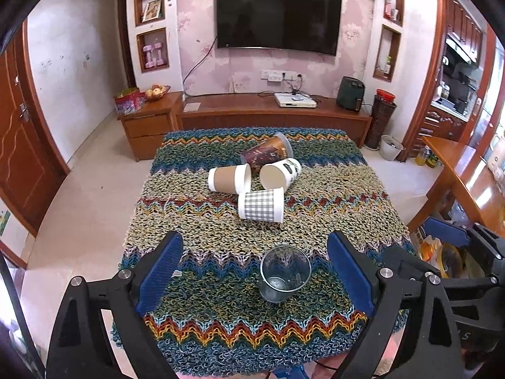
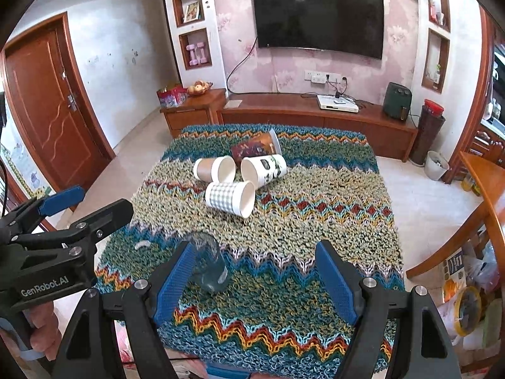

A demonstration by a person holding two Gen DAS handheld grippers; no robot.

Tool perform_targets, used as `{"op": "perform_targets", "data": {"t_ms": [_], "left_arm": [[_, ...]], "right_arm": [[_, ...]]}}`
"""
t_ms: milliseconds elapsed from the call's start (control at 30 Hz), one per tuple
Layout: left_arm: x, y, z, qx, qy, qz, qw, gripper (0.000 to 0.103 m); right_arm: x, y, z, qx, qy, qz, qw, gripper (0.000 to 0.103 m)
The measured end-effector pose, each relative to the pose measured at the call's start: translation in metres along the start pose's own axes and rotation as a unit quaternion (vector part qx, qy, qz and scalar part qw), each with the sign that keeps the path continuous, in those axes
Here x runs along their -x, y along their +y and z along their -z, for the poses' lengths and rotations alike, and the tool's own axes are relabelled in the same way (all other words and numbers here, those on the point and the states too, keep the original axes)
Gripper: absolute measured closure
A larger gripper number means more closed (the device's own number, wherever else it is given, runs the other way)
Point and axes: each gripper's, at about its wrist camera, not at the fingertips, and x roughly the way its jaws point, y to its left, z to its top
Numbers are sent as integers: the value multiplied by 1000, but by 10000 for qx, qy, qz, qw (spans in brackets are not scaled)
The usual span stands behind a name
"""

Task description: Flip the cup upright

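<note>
A clear glass cup (image 1: 285,273) stands upright on the knitted table cover (image 1: 221,325), between the open fingers of my left gripper (image 1: 254,271); nothing touches it. It also shows in the right wrist view (image 2: 210,267), just beside the left finger of my open right gripper (image 2: 254,279). Several paper cups lie on their sides mid-table: a checked one (image 1: 261,204), a brown sleeved one (image 1: 229,178), a white printed one (image 1: 279,173) and a dark brown one (image 1: 266,153).
The left gripper's body (image 2: 47,246) is at the left of the right wrist view. A wooden table (image 1: 467,173) and bags (image 2: 467,287) stand to the right. A TV cabinet (image 1: 271,113) is behind the table.
</note>
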Motion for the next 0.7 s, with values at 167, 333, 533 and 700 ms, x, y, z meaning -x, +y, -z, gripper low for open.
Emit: {"op": "perform_targets", "data": {"t_ms": [167,333,533,700], "left_arm": [[-5,6,-8,143,166,-60,9997,9],[-11,9,-11,262,302,-83,9992,9],[-15,8,-13,226,335,-228,9989,9],[-16,9,-17,243,276,-311,9988,9]], "right_arm": [[7,-2,-11,-162,-155,44,9997,23],[16,-1,-18,-232,-388,167,9988,23],[12,-2,-24,-256,-449,335,9981,23],[6,-4,-27,-299,-378,364,9982,23]]}}
